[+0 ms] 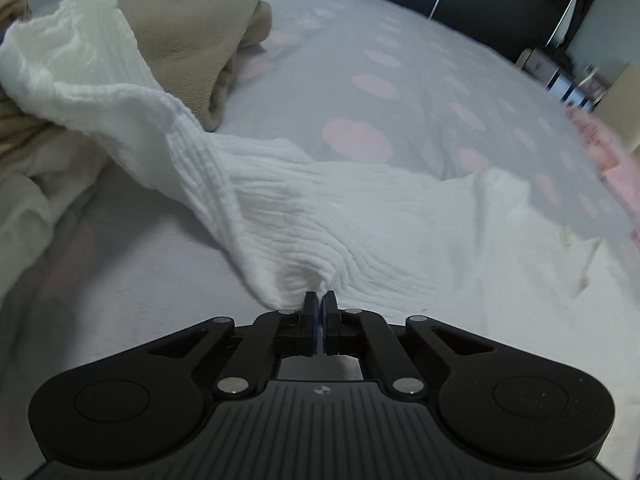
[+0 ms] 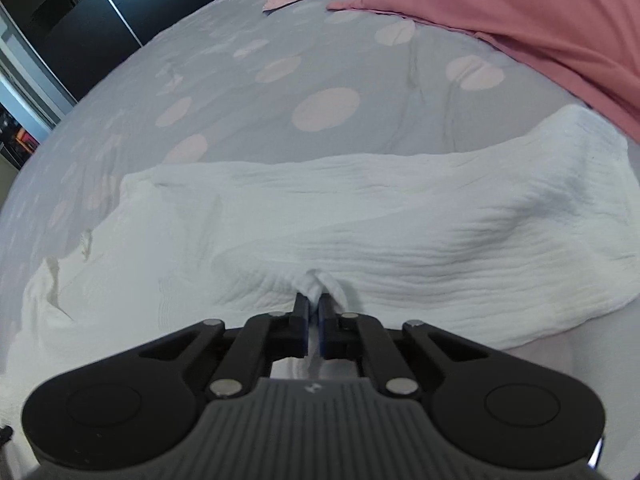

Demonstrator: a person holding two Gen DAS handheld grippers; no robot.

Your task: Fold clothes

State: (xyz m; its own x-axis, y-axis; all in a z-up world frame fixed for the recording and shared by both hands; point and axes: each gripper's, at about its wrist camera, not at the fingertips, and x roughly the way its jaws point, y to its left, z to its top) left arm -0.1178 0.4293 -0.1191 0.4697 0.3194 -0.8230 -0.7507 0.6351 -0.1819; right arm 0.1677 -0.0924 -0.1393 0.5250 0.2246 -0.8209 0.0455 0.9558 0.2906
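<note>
- The left gripper [image 1: 320, 300] pinches the near edge of a white crinkled garment [image 1: 340, 208], its jaws closed on a small tuck of cloth.
- The right gripper [image 2: 314, 300] likewise has its jaws clamped on a bunched bit of the same garment's near hem.
- The garment lies spread across a grey bedspread [image 1: 400, 40] dotted with pink; in the left view its far-left end climbs onto a beige blanket [image 1: 192, 32].
- A pink sheet [image 2: 520, 12] sits at the far right, just beside the garment's right end.
- Judgement: both holds are shallow, taking only a thin fold, so a quick lift could let the cloth slip free.
- The end draped on the blanket may drag or snag, skewing the fold.
- Uneven pulling between the two hands would probably leave the crease crooked.
</note>
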